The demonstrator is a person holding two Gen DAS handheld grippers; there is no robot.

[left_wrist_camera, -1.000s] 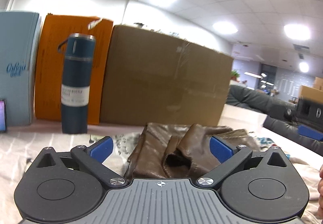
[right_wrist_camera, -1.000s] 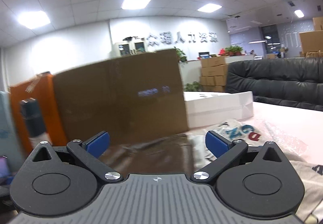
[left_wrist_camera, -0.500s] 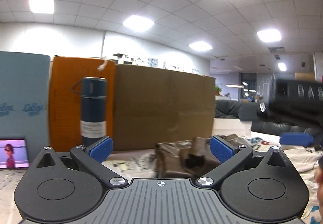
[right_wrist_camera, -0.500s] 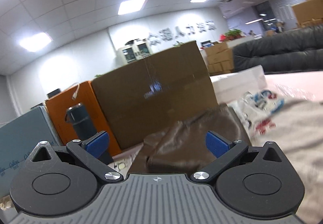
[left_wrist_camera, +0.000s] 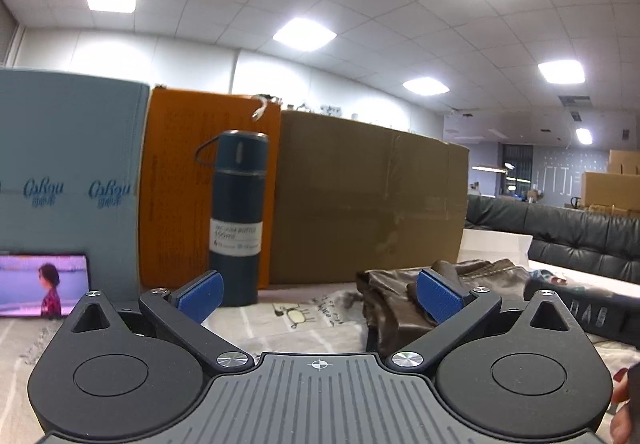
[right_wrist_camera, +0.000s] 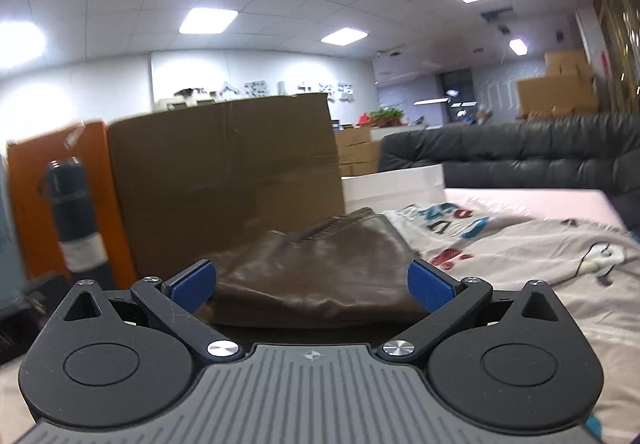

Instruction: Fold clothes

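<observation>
Landmark: I take the brown box [left_wrist_camera: 368, 200] as my reference; it stands at the back of the table.

Garment: the brown jacket [right_wrist_camera: 316, 268] lies in front of the box, toward its right end, bunched into a rough fold on the printed cloth [left_wrist_camera: 304, 318]; a second printed garment [right_wrist_camera: 520, 252] lies spread out well right of the box.

Left gripper [left_wrist_camera: 318, 294]: I have both pads spread wide with nothing between them; it hangs in front of the box, the jacket just right of its line.

Right gripper [right_wrist_camera: 312, 284]: wide open too, empty; it faces the jacket close up, the fold sitting between the pads in view, though I cannot tell if they touch it.

Progress: I judge the jacket roughly folded but untidy; squaring it off is left, and the printed garment looks not yet folded.

Change: half a second ago my right view was tilted and further back; now it is level and nearer the jacket; my left view has swung so the bottle [left_wrist_camera: 238, 218], in front of the box's left edge, sits more central; both grippers were just as open then.
</observation>
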